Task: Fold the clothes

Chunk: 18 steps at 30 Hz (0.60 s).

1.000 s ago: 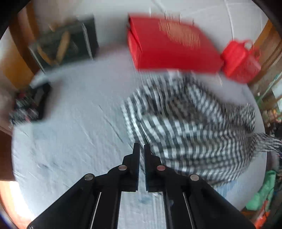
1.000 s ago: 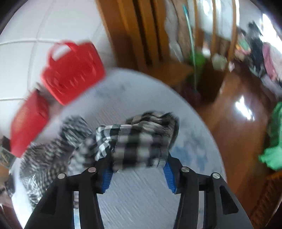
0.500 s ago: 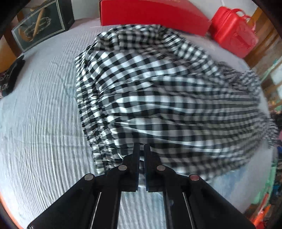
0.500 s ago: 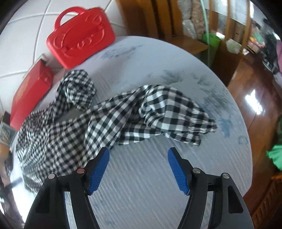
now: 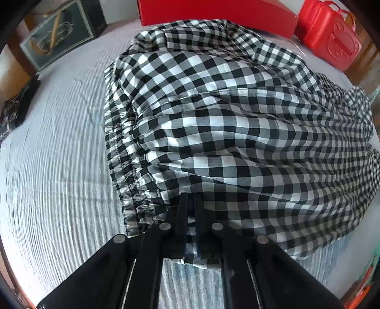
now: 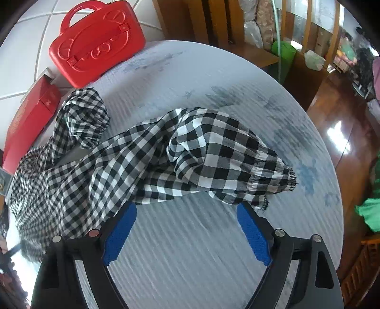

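A black-and-white checked garment (image 5: 225, 123) lies crumpled on the round table with its pale ribbed cloth (image 5: 52, 166). In the left wrist view my left gripper (image 5: 190, 202) is shut on the garment's gathered near edge, with fabric between the fingers. In the right wrist view the garment's sleeve (image 6: 213, 154) with a frilled cuff lies just beyond my right gripper (image 6: 187, 211), which is open and empty, its blue pads (image 6: 121, 233) wide apart above the cloth.
A red flat box (image 5: 213, 14) and a red plastic case (image 5: 330, 33) stand at the table's far edge; the case (image 6: 95, 40) and box (image 6: 28, 118) also show in the right view. A dark framed box (image 5: 59, 40) sits far left. Wooden furniture (image 6: 213, 21) and floor lie beyond the table.
My right gripper let go of the sleeve and opened; the sleeve now lies on the table. My left gripper moved forward onto the garment's near edge and holds it.
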Tool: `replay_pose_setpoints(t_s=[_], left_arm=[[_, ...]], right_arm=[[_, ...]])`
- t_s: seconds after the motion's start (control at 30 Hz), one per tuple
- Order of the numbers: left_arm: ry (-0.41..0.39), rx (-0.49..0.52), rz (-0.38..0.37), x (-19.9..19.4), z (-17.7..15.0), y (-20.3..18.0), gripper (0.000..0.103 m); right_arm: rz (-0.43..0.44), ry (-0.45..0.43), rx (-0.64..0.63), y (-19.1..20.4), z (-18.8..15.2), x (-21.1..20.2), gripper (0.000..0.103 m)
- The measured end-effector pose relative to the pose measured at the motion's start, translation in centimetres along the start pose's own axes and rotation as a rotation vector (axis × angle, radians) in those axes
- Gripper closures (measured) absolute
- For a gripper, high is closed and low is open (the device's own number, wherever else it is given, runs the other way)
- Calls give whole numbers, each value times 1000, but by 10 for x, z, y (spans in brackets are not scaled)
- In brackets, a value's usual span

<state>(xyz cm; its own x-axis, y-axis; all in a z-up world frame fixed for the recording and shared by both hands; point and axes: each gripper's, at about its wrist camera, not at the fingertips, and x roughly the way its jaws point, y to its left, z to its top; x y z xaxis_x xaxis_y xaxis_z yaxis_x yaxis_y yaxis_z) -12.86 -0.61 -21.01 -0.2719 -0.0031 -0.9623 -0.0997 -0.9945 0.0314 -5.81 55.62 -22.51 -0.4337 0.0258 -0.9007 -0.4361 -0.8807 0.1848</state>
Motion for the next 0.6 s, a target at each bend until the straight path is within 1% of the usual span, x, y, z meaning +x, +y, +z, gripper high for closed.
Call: replay_pose_setpoints(t_s=[0.07, 0.13, 0.17, 0.2, 0.23, 0.27, 0.3, 0.37, 0.4, 0.47, 0.5, 0.53, 0.6], left_arm=[[5, -46, -47, -11, 2, 11, 98], [-35, -65, -41, -31, -3, 26, 96], [-35, -64, -20, -37, -5, 31, 92], [-34, -63, -13, -39, -7, 34, 72], [-35, -59, -10, -40, -10, 36, 35], [-35, -55, -8, -41, -13, 38, 17], [-38, -55, -10, -41, -16, 38, 6], [-58, -74, -29, -45, -22, 45, 6], [-56, -89, -47, -42, -22, 45, 6], [-44, -113, -60, -35, -23, 52, 12], [-32, -113, -60, -30, -23, 50, 21], [-21, -113, -61, -26, -24, 48, 26], [3, -108, -79, -15, -28, 42, 27]], right_arm=[[6, -3, 1, -2, 0, -3, 16], [4, -14, -4, -5, 0, -9, 16], [-1, -22, -5, -8, 0, -12, 16], [-5, -27, -2, -11, 0, -15, 16], [-7, -31, 3, -14, 0, -17, 16], [-8, -35, 9, -17, 0, -18, 16], [-7, -38, 16, -19, 0, -19, 16], [-6, -42, 28, -23, 1, -21, 16], [-5, -44, 33, -25, 1, -21, 16], [0, -46, 43, -28, 1, -22, 16], [2, -47, 47, -29, 1, -23, 16], [2, -51, 55, -32, 1, -23, 16], [-4, -65, 80, -39, 0, -26, 16]])
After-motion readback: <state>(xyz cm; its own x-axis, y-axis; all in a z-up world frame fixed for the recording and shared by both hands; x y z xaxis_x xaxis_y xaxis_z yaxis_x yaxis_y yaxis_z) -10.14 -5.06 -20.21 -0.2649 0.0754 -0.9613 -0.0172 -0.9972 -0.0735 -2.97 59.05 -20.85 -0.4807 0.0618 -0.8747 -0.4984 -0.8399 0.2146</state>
